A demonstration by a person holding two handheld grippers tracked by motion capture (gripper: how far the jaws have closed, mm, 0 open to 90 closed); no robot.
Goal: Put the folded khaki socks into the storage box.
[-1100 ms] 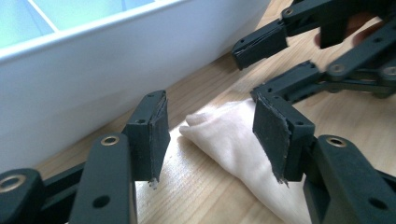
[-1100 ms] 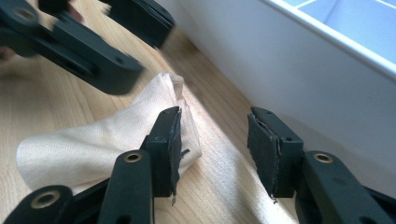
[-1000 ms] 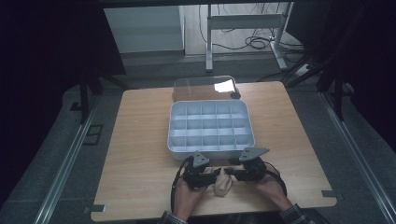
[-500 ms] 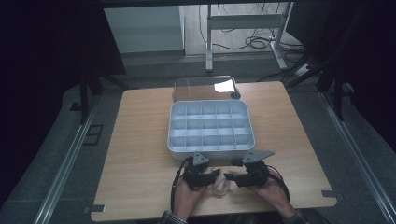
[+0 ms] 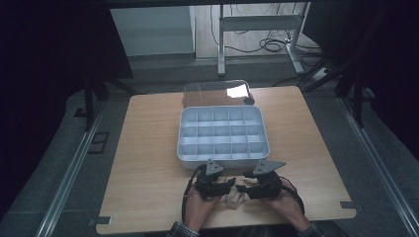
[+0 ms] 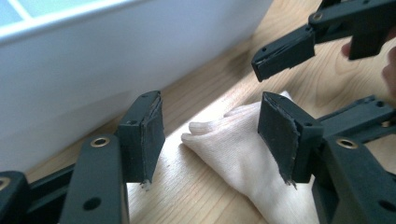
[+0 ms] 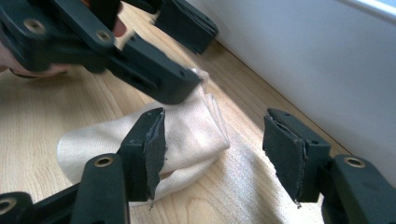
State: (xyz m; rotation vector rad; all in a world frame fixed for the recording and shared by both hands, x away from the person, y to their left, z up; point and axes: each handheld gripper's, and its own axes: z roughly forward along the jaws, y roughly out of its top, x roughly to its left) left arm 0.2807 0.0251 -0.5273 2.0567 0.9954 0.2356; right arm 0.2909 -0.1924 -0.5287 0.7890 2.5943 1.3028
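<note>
Both grippers face each other low over the tabletop (image 5: pixel 148 163), just in front of the grey compartment box (image 5: pixel 223 133). Left gripper (image 6: pixel 210 135) and right gripper (image 7: pixel 215 149) have fingers spread, the left's just opening further, gripping nothing. Cream sock (image 6: pixel 243 158) lies flat between them.

Black grippers with brass-ringed screw holes, trailing cables; checked sleeves (image 5: pixel 184 230).

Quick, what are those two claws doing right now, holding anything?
Left gripper: open, jaws just widened, straddling the cloth without pinching it.
Right gripper: open, holding nothing, cloth lies below its jaws.
</note>
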